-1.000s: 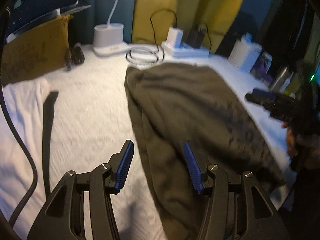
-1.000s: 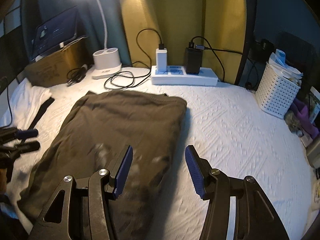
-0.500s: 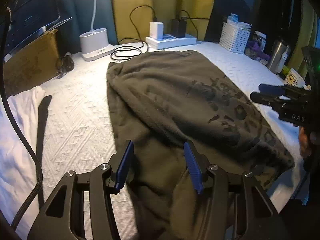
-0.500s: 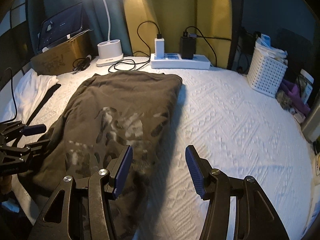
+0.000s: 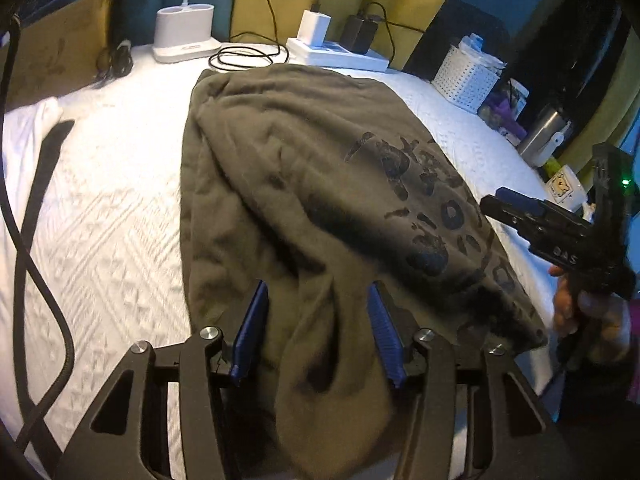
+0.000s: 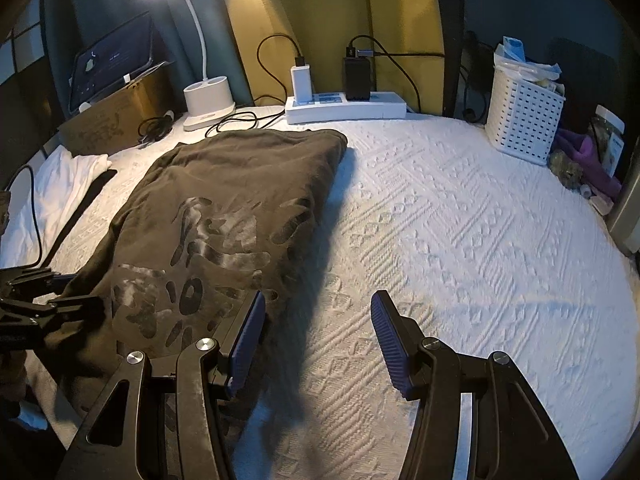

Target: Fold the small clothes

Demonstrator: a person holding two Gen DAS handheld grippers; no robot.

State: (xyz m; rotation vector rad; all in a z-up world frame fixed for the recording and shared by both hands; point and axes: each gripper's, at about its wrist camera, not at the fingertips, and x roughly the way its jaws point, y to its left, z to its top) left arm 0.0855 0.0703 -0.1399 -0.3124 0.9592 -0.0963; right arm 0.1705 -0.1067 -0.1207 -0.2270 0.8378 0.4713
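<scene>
My left gripper [image 5: 316, 328]: jaws just been closing, near hem of the olive-green printed T-shirt [image 5: 312, 184] bunched between the blue pads [image 5: 252, 324]; pads not plainly pressing the cloth. My right gripper [image 6: 316, 340]: jaws apart, nothing between them, left finger over the shirt's right edge, right finger over bare white textured bedspread [image 6: 480, 240]. T-shirt: folded lengthwise, lying on the bedspread, dark print up. Beyond it: white power strip [image 6: 346, 108] with chargers, desk lamp [image 6: 208, 98], white perforated basket [image 6: 524, 120], cardboard box [image 6: 112, 120], tablet [image 6: 112, 64].
</scene>
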